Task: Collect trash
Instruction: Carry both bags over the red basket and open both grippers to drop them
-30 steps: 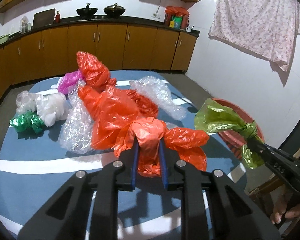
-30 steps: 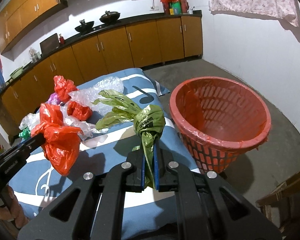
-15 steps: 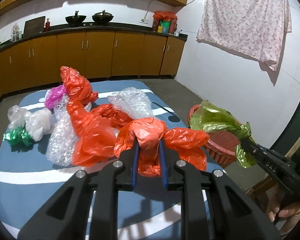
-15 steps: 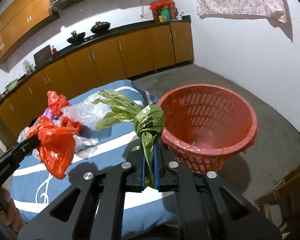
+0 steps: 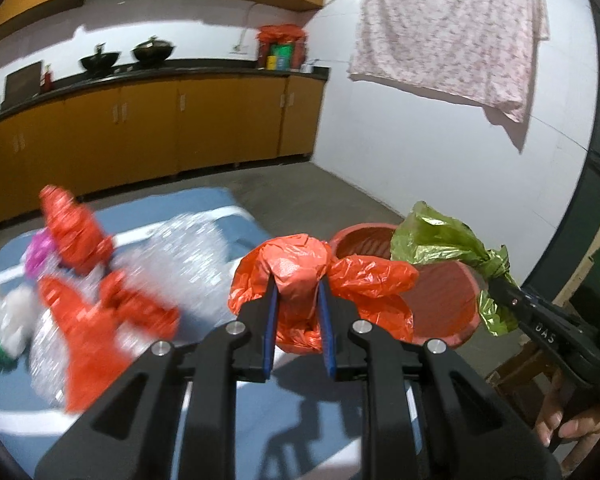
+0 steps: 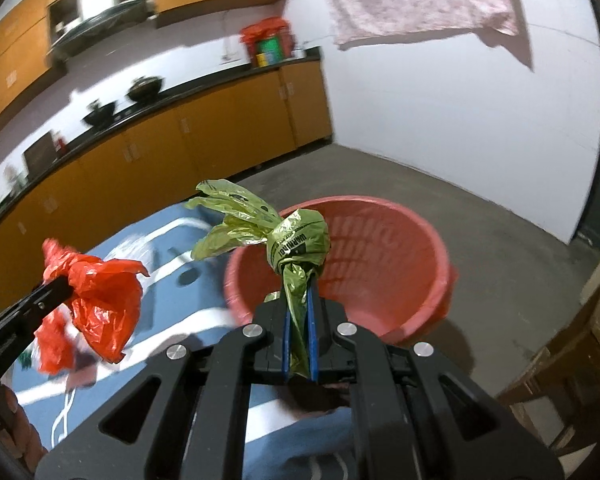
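Observation:
My left gripper (image 5: 297, 298) is shut on a crumpled orange plastic bag (image 5: 300, 268) and holds it in the air just left of the red basket (image 5: 444, 292). My right gripper (image 6: 298, 288) is shut on a knotted green plastic bag (image 6: 296, 240) and holds it over the near rim of the red basket (image 6: 380, 248), which stands on the floor beside the bed. The green bag (image 5: 440, 240) and right gripper (image 5: 500, 284) also show in the left wrist view. The orange bag (image 6: 100, 300) shows in the right wrist view.
More trash lies on the blue striped bed (image 5: 228, 216): orange bags (image 5: 80, 240), bubble wrap (image 5: 188, 256), a pink bag (image 5: 40, 252), white and green bags at the left edge. Orange kitchen cabinets (image 5: 140, 128) line the back wall. A wooden chair (image 6: 572, 360) stands at right.
Both grippers have swung right, away from the bed and toward the red basket, each still holding its bag. The green bag now hangs over the basket rim.

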The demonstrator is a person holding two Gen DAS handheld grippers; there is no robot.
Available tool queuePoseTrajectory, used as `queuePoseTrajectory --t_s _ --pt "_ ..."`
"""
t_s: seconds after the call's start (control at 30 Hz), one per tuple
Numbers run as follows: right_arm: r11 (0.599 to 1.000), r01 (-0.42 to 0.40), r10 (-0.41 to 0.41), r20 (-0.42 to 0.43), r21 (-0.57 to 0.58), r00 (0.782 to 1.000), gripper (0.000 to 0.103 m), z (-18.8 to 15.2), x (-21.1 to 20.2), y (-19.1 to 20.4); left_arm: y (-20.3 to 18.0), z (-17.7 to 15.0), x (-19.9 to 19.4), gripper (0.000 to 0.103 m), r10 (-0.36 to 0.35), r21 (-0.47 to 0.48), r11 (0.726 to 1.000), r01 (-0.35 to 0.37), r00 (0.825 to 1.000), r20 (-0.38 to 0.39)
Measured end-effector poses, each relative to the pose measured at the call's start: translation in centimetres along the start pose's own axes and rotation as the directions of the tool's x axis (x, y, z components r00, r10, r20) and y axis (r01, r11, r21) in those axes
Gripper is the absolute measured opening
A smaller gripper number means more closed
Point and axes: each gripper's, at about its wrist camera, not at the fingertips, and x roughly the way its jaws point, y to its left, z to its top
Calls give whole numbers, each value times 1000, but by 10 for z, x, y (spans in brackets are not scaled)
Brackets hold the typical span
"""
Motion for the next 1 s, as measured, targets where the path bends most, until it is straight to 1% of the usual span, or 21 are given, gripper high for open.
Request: queuePoseTrajectory --t_s 0.1,0.2,0.4,0.47,0.63,0.77,0.87,0.93,0.97,1.0 --pt "998 30 -30 7 48 1000 7 7 12 -15 -18 11 22 19 -32 34 999 32 999 1" --pt "997 44 -45 13 70 999 7 12 22 -19 -33 17 47 19 -61 58 996 62 998 -14" --pt "992 60 -62 18 109 998 7 20 39 -31 -59 22 101 19 -97 95 990 103 993 -67" --pt "988 66 -69 18 138 997 7 22 45 -39 -67 21 116 19 -107 109 987 116 991 -82" --pt "980 70 -73 7 189 997 7 23 57 -53 -74 15 142 19 -127 115 983 141 985 -119" --pt "979 59 -62 9 195 998 7 27 65 -56 -76 16 156 20 -138 110 982 154 981 -139" --pt "978 36 -40 13 205 999 8 30 68 -57 -77 16 162 26 -146 106 981 161 979 -143" --pt "979 29 -32 12 203 999 10 29 68 -61 -77 16 163 41 -146 104 981 161 979 -141" --pt "979 28 -31 13 201 999 12 29 67 -61 -75 16 163 43 -145 103 982 160 980 -139" --pt "980 26 -30 16 199 999 17 28 66 -62 -74 15 163 46 -144 101 982 158 980 -137"
